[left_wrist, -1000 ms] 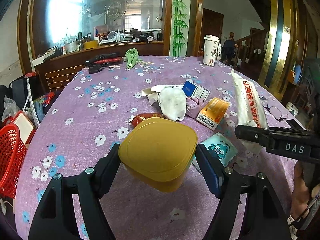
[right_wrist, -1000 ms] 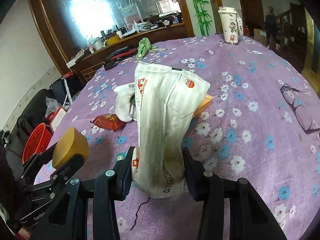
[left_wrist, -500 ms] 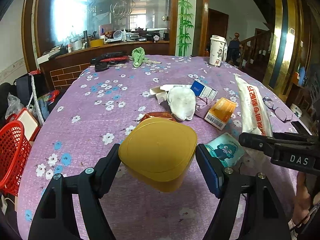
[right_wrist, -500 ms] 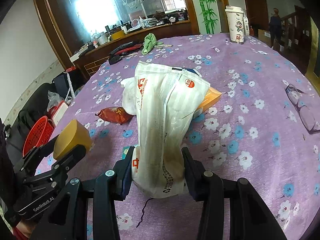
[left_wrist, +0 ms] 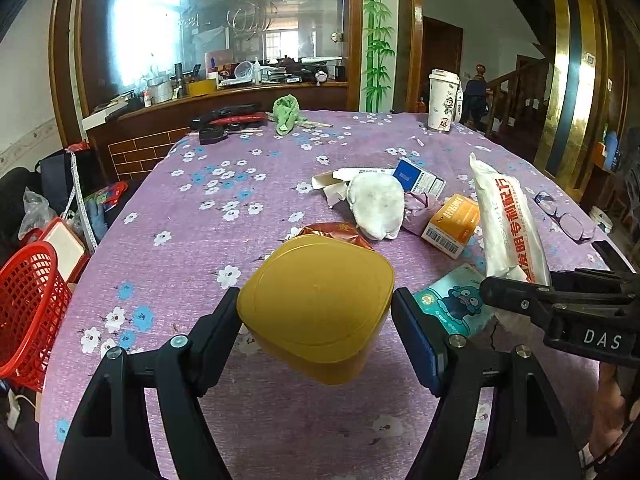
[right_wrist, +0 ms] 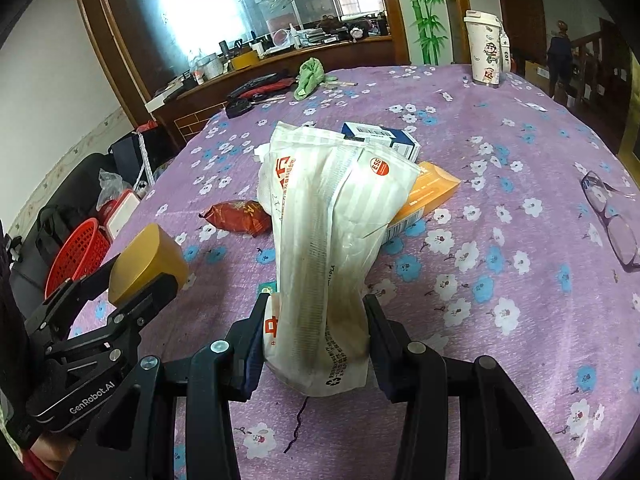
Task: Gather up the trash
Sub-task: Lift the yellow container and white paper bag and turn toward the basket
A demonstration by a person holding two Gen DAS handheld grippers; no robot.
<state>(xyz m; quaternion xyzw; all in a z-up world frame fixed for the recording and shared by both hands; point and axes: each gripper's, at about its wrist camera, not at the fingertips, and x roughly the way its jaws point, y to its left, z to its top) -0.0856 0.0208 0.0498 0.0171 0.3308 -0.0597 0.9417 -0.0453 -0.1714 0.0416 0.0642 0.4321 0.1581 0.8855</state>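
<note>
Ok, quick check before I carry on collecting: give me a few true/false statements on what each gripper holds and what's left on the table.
1. The left gripper is closed on a yellow container. True.
2. The right gripper is empty. False: it grips a white printed bag by its lower end.
3. The orange box lies on the purple floral tablecloth. True.
4. The red basket stands on the table. False: it sits off the table's left edge, lower down.
5. The white tumbler lies tipped over. False: it stands upright at the far edge.
6. A pair of glasses rests on the cloth to the right. True.
</note>
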